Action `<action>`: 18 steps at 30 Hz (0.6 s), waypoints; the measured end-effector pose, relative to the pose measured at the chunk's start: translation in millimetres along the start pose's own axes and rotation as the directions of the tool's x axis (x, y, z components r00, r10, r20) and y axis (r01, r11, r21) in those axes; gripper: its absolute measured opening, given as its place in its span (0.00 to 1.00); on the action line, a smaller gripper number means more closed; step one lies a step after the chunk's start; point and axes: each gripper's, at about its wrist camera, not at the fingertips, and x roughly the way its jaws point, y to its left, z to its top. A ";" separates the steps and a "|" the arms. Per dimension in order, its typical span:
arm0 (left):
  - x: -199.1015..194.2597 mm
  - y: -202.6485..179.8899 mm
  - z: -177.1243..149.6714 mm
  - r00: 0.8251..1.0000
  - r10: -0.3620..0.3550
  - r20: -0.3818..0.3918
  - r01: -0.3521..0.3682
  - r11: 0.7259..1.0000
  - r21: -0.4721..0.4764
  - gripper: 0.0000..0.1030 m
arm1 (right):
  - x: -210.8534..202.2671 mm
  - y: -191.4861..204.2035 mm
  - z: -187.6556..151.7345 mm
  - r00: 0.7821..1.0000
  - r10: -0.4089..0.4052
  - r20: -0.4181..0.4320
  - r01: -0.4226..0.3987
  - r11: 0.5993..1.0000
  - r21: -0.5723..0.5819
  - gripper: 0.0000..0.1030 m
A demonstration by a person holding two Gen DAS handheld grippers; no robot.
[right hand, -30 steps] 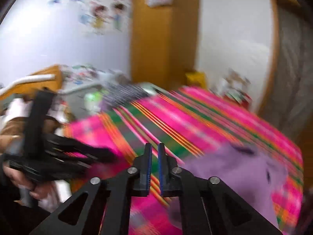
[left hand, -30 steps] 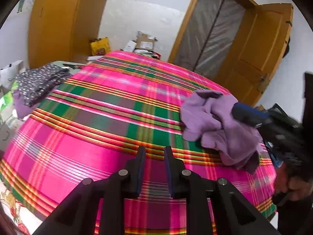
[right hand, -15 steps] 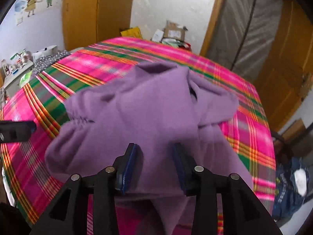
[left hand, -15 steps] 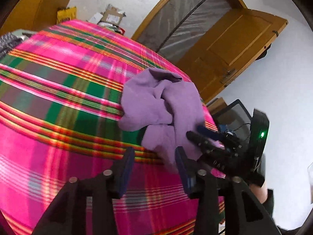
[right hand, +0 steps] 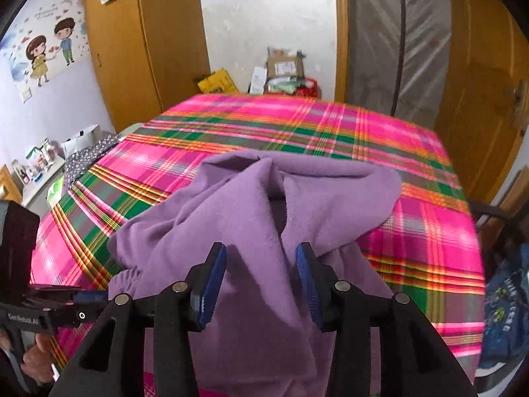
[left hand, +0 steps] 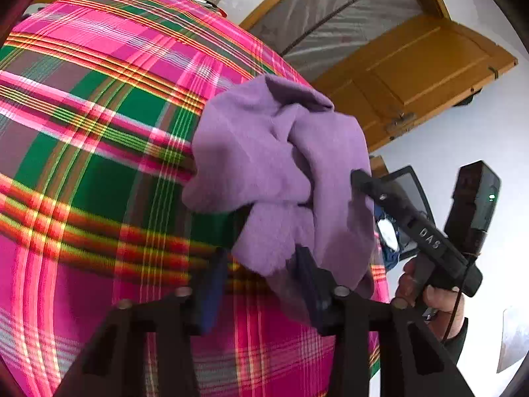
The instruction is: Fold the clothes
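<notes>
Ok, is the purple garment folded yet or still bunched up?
Still bunched. The purple garment lies in a crumpled heap on the plaid bedspread, with loose overlapping folds and no flat edges.

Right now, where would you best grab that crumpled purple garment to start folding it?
Probably the gathered elastic edge of the purple garment, at its near left. It is a firm free hem lying on the bedspread, so the left hand-held gripper could approach low from the left.
</notes>
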 end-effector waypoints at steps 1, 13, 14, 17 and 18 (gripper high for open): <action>0.8 1.5 1.4 1.000 0.007 0.002 -0.007 1.000 -0.012 0.28 | 4.6 -1.2 1.2 1.000 0.021 -0.014 -0.021 1.000 0.003 0.45; -58.2 -9.6 26.0 0.973 0.087 0.216 -0.091 0.996 0.008 0.09 | -32.7 -5.1 11.0 0.982 0.094 0.163 -0.106 0.992 0.069 0.09; -73.1 -8.5 30.9 0.961 0.102 0.257 -0.107 0.994 0.003 0.09 | -39.0 -0.7 11.5 0.978 0.106 0.180 -0.120 0.991 0.067 0.09; -116.8 -3.5 39.5 0.918 0.137 0.373 -0.142 0.990 -0.013 0.09 | -51.0 15.4 9.0 0.967 0.161 0.196 -0.174 0.983 0.053 0.08; -133.1 -0.6 39.8 0.897 0.155 0.414 -0.160 0.987 -0.023 0.08 | -55.1 20.8 8.2 0.963 0.179 0.201 -0.192 0.980 0.048 0.07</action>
